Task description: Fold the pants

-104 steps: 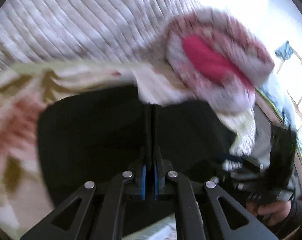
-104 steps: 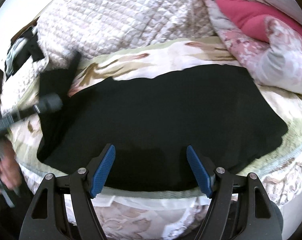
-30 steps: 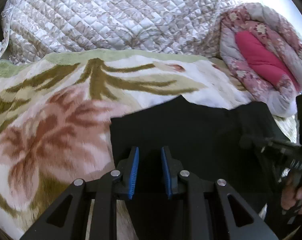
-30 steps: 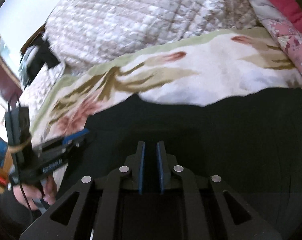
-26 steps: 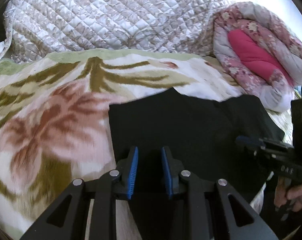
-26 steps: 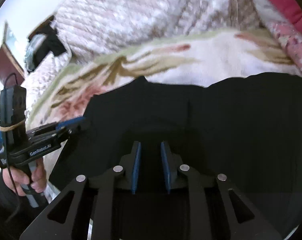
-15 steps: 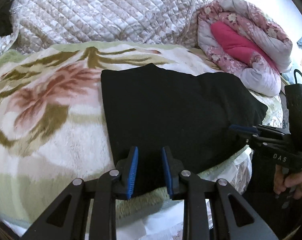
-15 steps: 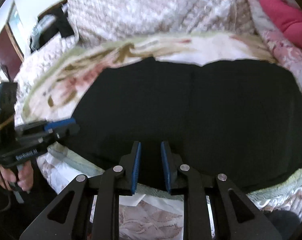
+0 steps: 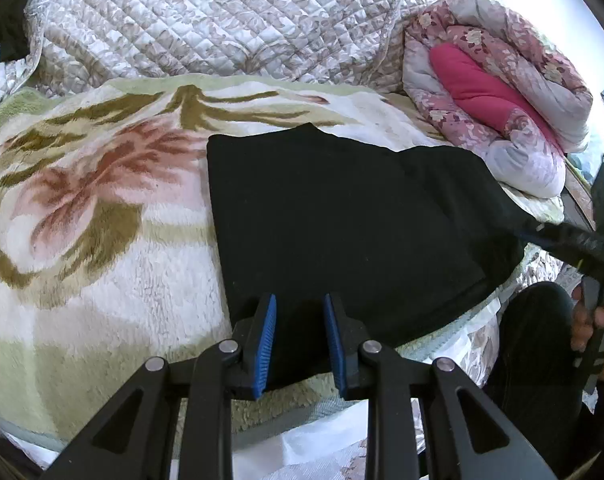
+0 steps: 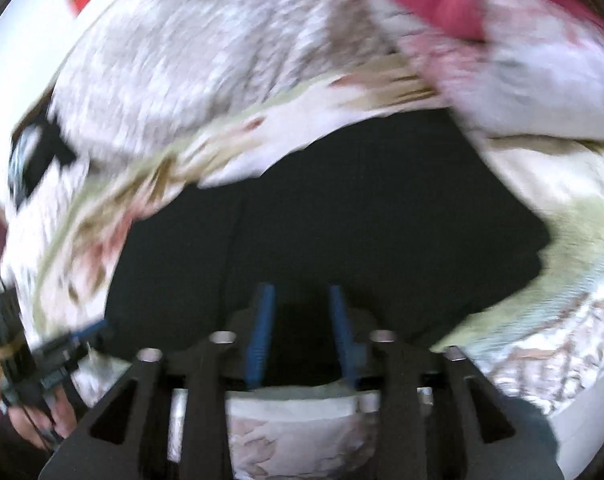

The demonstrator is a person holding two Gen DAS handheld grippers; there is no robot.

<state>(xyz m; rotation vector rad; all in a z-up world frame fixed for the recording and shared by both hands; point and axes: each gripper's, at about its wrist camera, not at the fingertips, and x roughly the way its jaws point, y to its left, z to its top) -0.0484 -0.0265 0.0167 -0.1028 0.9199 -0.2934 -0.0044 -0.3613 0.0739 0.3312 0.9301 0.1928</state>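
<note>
Right gripper (image 10: 297, 320) was opening, empty, blurred; left gripper (image 9: 299, 334) sharply showed our folded pants (image 9: 342, 216), released since earlier.

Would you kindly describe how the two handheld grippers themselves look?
Both the left gripper and the right gripper are black, with angular arms with triangular cut-outs, silver pivot pins, and two fingers lined with ribbed blue pads.
</note>
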